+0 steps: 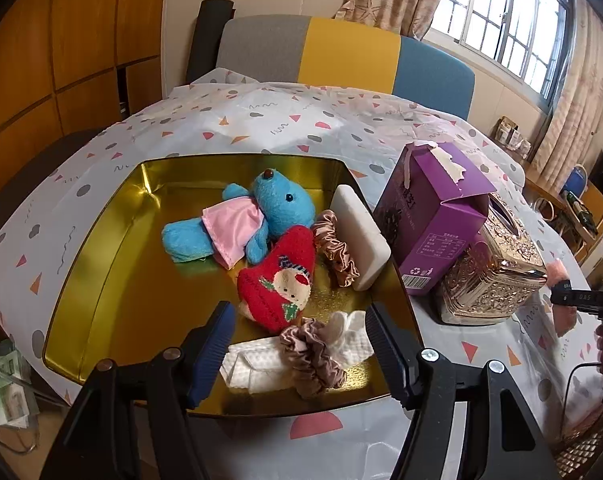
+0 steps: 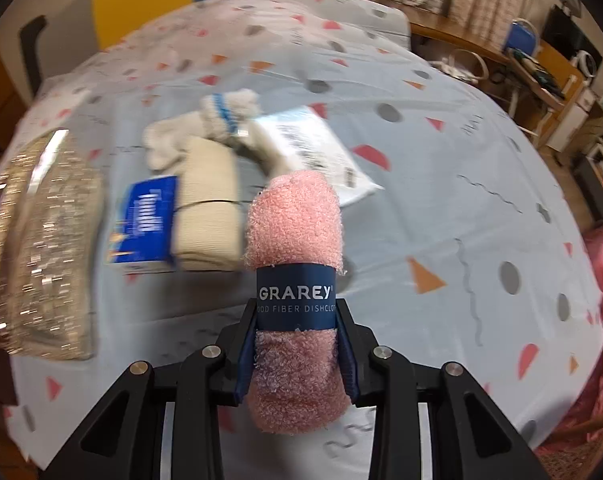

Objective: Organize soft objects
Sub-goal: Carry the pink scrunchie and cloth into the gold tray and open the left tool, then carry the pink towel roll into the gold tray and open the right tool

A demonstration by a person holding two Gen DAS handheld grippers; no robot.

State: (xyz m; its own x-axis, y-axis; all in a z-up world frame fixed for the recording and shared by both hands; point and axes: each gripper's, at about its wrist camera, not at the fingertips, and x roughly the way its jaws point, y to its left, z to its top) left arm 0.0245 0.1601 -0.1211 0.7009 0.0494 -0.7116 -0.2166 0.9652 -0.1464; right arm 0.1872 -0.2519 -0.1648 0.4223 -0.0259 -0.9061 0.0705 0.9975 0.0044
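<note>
My left gripper (image 1: 299,320) is open above the near end of a gold tray (image 1: 101,272). Below its fingers lie a brown scrunchie (image 1: 313,356) and a white cloth (image 1: 253,364). Farther in the tray are a blue teddy in a pink dress (image 1: 257,216), a red heart plush (image 1: 281,280), a tan scrunchie (image 1: 335,248) and a white sponge (image 1: 361,236). My right gripper (image 2: 296,312) is shut on a rolled pink dishcloth (image 2: 295,224) with a dark blue paper band, held above the table.
A purple box (image 1: 433,220) and an ornate gold tissue box (image 1: 497,272) stand right of the tray. Beyond the dishcloth on the patterned tablecloth (image 2: 461,208) lie a beige roll (image 2: 209,208), a blue packet (image 2: 145,224), white socks (image 2: 221,120) and a white bag (image 2: 317,148).
</note>
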